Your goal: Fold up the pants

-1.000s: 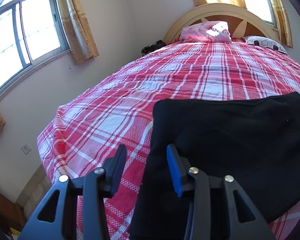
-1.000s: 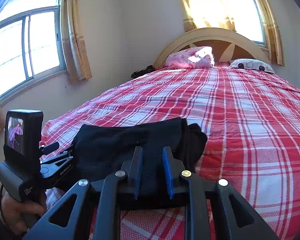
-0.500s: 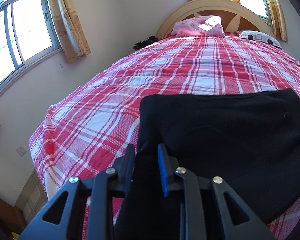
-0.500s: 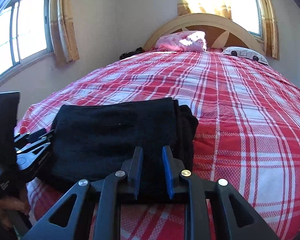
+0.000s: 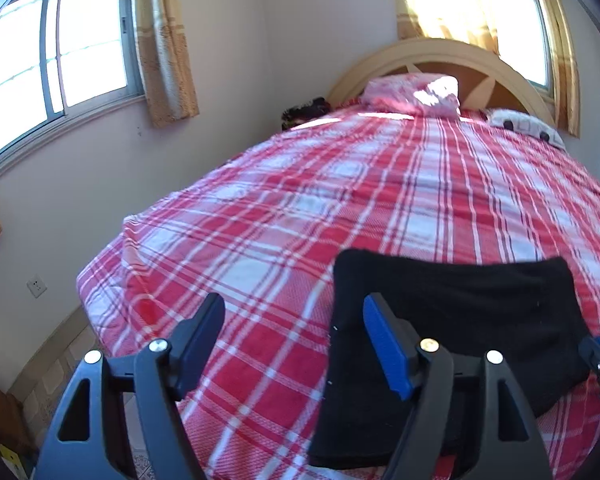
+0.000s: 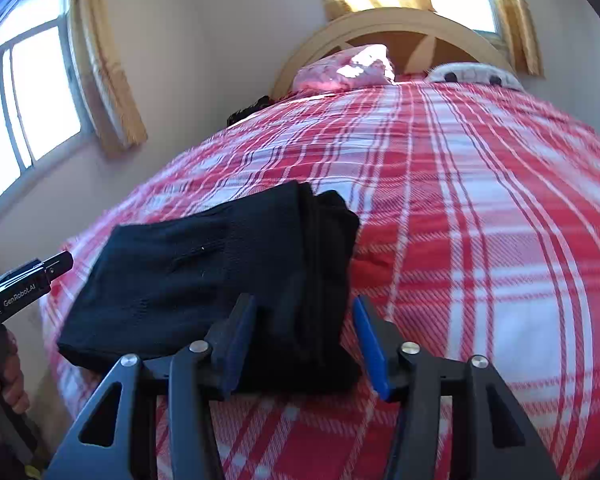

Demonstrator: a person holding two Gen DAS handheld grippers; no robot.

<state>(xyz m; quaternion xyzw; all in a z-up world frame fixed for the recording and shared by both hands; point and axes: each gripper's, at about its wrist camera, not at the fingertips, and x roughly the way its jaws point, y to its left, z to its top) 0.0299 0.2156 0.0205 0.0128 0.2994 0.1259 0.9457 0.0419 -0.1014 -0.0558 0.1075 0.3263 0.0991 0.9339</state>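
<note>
With both tools spread, left tool (image 5: pixel 292 344) & right tool (image 6: pixel 302 340), I feared snagging folded black fabric pants (image 6: pixel 220 272), undoing fold.

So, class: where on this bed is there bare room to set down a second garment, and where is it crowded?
Free: the wide plaid bedspread between the folded black pants and the pillows, and the strip left of the pants toward the window-side edge. Crowded: the near edge, where the pants and both open tools sit.
</note>
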